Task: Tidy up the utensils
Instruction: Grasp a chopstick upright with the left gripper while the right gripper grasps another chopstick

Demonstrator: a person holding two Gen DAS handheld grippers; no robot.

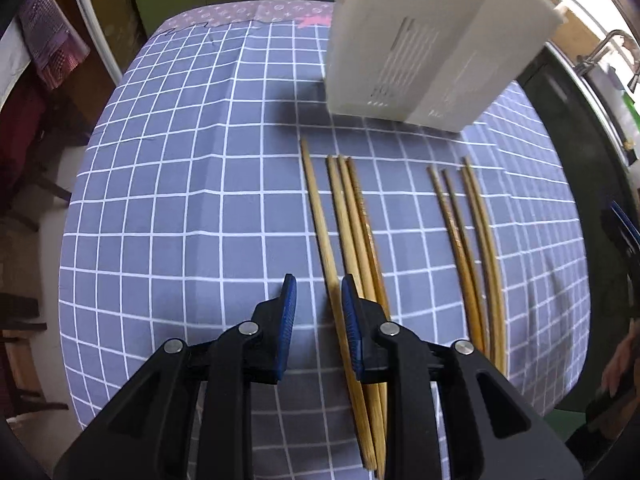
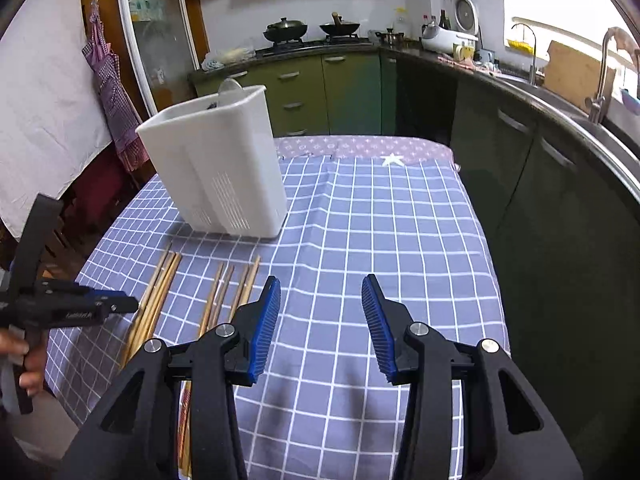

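Observation:
Two bunches of wooden chopsticks lie on the checked tablecloth: a left bunch (image 1: pixel 348 220) and a right bunch (image 1: pixel 468 232). They also show in the right wrist view, left bunch (image 2: pixel 158 292) and right bunch (image 2: pixel 230 292). A white slotted utensil holder (image 1: pixel 420 48) stands behind them, also seen in the right wrist view (image 2: pixel 224 168). My left gripper (image 1: pixel 319 286) is open, low over the near end of the left bunch, its leftmost chopstick between the jaws. It shows from the side in the right wrist view (image 2: pixel 120 304). My right gripper (image 2: pixel 321 286) is open and empty above bare cloth.
The table (image 2: pixel 400 220) carries a blue-grey checked cloth with a fold down the middle. Green kitchen cabinets (image 2: pixel 352 92) and a counter with woks stand behind. A dark counter with a sink (image 2: pixel 560 160) runs along the right. A purple apron (image 2: pixel 112 100) hangs left.

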